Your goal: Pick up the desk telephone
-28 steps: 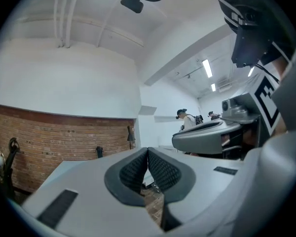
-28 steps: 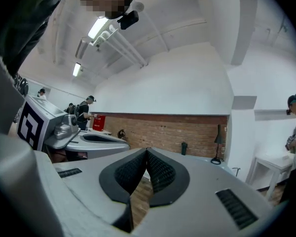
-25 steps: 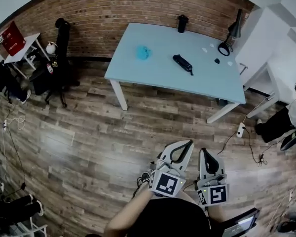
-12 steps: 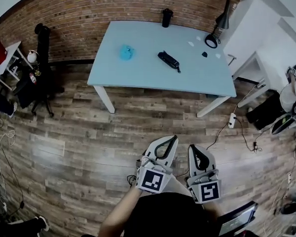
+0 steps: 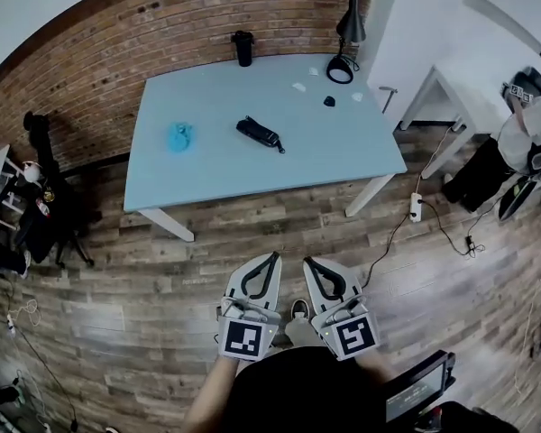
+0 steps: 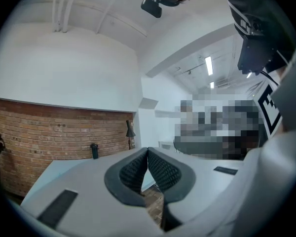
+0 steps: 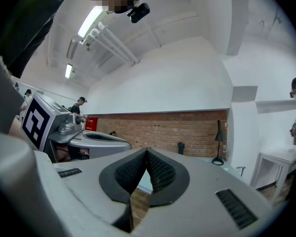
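Note:
The desk telephone, a black handset, lies near the middle of the light-blue table in the head view. Both grippers are low in that view, over the wooden floor and well short of the table's near edge. My left gripper and right gripper are side by side and point toward the table. In the left gripper view the left gripper has its dark ribbed pads touching with nothing between them. The right gripper view shows the same for the right gripper.
On the table are a blue object, a black cup, a black lamp and small bits by it. A white desk and a person are at the right. A power strip with cables lies on the floor.
Both grippers have moved across the floor toward the table, which now lies more to the left and nearer in the head view. Their jaws stayed shut.

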`<state>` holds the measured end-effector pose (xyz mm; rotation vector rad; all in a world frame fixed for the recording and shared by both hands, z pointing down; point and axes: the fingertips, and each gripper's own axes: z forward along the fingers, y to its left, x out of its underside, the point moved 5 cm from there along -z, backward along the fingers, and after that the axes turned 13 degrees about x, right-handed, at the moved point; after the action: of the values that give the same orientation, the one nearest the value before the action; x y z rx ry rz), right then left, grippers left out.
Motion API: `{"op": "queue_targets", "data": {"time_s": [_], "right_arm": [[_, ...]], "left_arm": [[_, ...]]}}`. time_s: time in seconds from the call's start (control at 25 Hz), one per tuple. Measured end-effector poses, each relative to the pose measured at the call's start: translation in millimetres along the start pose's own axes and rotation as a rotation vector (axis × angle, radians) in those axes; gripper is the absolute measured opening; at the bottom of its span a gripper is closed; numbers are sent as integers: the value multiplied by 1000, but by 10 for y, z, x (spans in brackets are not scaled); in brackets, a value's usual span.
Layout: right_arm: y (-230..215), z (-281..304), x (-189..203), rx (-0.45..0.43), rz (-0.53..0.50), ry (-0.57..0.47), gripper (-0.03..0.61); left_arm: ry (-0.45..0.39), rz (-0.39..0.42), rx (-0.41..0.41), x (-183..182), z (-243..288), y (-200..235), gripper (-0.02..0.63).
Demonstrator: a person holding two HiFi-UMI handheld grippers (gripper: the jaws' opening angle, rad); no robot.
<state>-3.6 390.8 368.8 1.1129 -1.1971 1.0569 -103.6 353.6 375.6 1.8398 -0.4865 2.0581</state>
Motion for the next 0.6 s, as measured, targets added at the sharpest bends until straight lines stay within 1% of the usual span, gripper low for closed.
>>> {"op": "queue_targets", "data": {"time_s": [0.16,0.24,0.36,0.48,0.6], "right_arm": [[-351,181,110,-2,57,32,29],[-520,294,180,-13,86,55,29],[-733,468,287,-37,105,40,29],[-881,654,353,-55,109,33,29],[-936,844,391,-64,108,49,29]], "left_arm": [[48,16,19,-5,387,20,5],[67,44,17,-15,574,14,5],[77,79,10,10,787,-20,5],[86,51,-10,73,921,52,5],[94,23,-28,127,958,215,5]]}}
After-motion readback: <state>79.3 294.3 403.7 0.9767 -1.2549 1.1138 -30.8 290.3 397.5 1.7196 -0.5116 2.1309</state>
